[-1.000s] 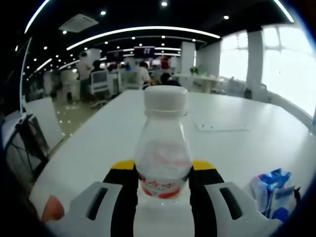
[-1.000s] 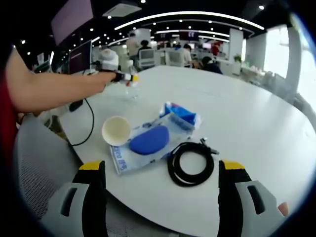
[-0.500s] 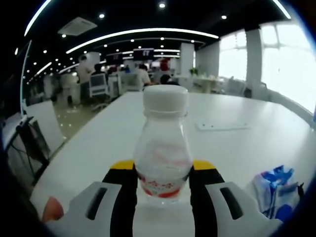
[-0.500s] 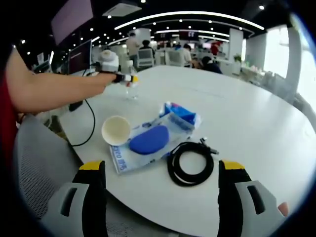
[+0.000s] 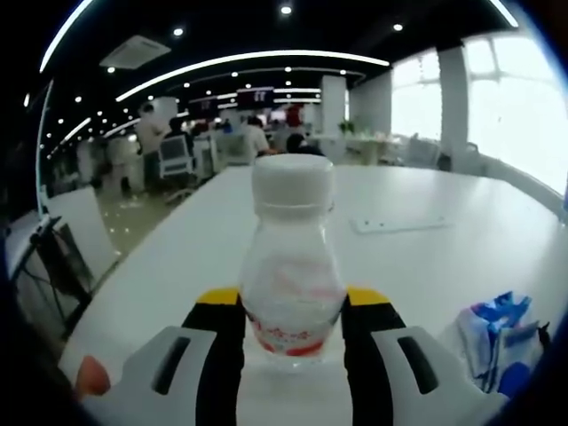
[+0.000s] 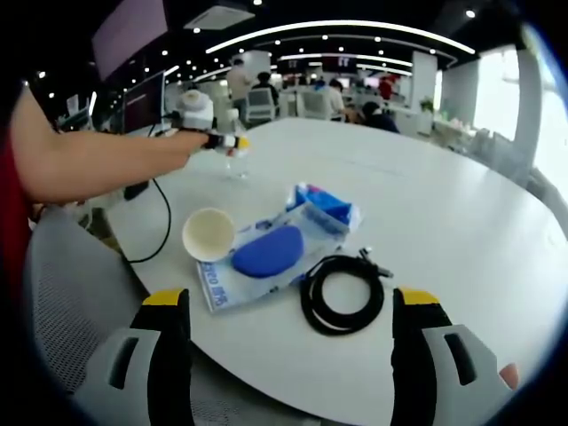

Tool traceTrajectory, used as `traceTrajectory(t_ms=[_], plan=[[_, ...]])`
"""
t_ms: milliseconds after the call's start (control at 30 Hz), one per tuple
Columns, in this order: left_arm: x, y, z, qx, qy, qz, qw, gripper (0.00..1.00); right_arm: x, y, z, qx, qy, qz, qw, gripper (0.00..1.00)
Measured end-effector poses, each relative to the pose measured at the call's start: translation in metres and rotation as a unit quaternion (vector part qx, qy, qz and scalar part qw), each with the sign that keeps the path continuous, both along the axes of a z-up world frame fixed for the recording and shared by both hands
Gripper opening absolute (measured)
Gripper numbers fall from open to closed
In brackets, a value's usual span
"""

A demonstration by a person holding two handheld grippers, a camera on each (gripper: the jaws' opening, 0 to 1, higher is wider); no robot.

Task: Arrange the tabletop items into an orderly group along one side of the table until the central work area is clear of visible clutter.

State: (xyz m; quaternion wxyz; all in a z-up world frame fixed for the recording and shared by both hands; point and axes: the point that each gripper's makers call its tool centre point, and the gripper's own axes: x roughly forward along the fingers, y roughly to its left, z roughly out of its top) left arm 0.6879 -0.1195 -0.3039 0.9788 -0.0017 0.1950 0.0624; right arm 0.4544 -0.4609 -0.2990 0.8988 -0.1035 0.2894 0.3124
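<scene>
Left gripper (image 5: 291, 324) is clamped on a clear plastic bottle with white cap (image 5: 291, 266), upright on the white table (image 5: 426, 257) near its edge. Right gripper (image 6: 288, 342) stands wide apart, holding nothing, above a coiled black cable (image 6: 342, 291), blue oval pouch (image 6: 268, 250) and white paper cup (image 6: 209, 233).

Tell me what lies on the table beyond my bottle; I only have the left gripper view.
Observer: In the right gripper view a coiled black cable lies on the white table, near its close edge.
Operator: Say what sits next to it.
Observer: A blue oval pouch rests on a blue and white packet, just left of the cable.
Operator: Name anything else near those.
Observer: A white paper cup lies beside the pouch, its mouth facing the camera.
Operator: Report the right hand-held gripper.
Observer: The right hand-held gripper is wide open and holds nothing; the left hand-held gripper shows far off, at the bottle.
</scene>
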Motion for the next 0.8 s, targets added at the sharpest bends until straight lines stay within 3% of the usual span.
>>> traceTrajectory(t_ms=[200, 800], plan=[[0.0013, 0.0005, 0.0002, -0.002, 0.004, 0.002, 1.0000, 0.50, 0.0003, 0.0000, 0.0003, 0.001, -0.001, 0.000, 1.0000, 0.94], [-0.0049, -0.0035, -0.0004, -0.008, 0.009, -0.003, 0.9999, 0.63, 0.0015, -0.0003, 0.0013, 0.001, -0.004, 0.001, 1.0000, 0.94]])
